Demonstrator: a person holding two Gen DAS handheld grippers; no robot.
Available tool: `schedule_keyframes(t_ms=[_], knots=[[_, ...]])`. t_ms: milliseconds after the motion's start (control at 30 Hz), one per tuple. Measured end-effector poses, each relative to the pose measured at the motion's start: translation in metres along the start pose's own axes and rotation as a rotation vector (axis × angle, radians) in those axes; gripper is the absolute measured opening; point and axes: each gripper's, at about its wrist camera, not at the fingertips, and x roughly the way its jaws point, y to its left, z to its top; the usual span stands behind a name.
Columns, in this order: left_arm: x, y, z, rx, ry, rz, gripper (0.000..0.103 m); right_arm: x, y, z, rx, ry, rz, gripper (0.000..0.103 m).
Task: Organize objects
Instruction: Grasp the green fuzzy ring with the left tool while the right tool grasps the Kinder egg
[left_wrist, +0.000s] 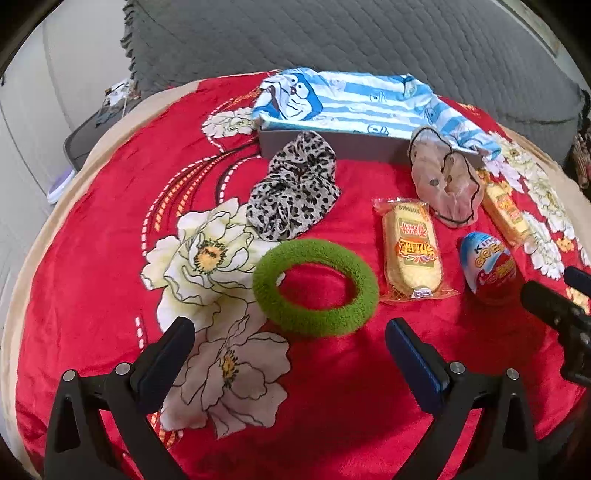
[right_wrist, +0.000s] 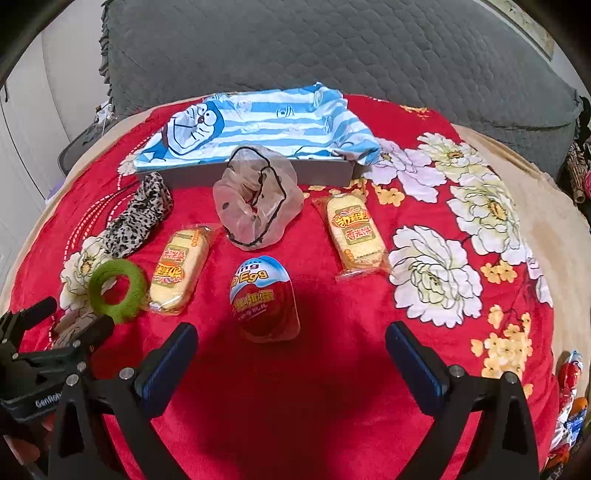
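Observation:
On a red floral blanket (left_wrist: 92, 280) lie a green fuzzy ring (left_wrist: 316, 288), a leopard scrunchie (left_wrist: 293, 186), a sheer beige scrunchie (left_wrist: 447, 181), two yellow snack packs (left_wrist: 412, 249) (left_wrist: 504, 214) and a wrapped chocolate egg (left_wrist: 487, 266). A grey box (left_wrist: 332, 146) covered by a blue striped cartoon cloth (left_wrist: 351, 101) stands behind them. My left gripper (left_wrist: 290, 341) is open just in front of the green ring. My right gripper (right_wrist: 291, 345) is open just in front of the egg (right_wrist: 264, 297). The ring (right_wrist: 118, 290) and the box (right_wrist: 317, 171) also show in the right wrist view.
A grey quilted cushion (left_wrist: 332, 37) rises behind the blanket. A dark tray (left_wrist: 96, 136) sits at far left. Colourful wrappers (right_wrist: 567, 406) lie at the right blanket edge. The right gripper's fingers (left_wrist: 554, 310) reach in at the left wrist view's right side.

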Motion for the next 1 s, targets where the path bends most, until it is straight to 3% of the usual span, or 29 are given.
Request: schedule_keyframes(t_ms=[200, 300, 567, 733, 933, 1000], knots=[[0.015, 0.004, 0.003, -0.013, 0.007, 0.002, 0.103, 0.013, 0.008, 0.006, -0.027, -0.003, -0.018, 0.101], [0.023, 0.006, 0.004, -0.019, 0.009, -0.004, 0.103, 0.023, 0.010, 0.008, -0.039, 0.014, -0.032, 0.095], [0.037, 0.001, 0.007, -0.005, 0.020, -0.021, 0.103, 0.038, 0.012, 0.011, -0.050, 0.034, -0.038, 0.094], [0.041, 0.004, 0.008, -0.024, 0.029, -0.040, 0.101, 0.051, 0.016, 0.013, -0.057, 0.076, -0.027, 0.075], [0.046, 0.004, 0.010, -0.021, 0.045, -0.082, 0.092, 0.056, 0.012, 0.014, -0.032, 0.089, -0.002, 0.069], [0.046, 0.005, 0.010, -0.023, 0.049, -0.114, 0.078, 0.054, 0.013, 0.016, -0.030, 0.086, 0.017, 0.062]])
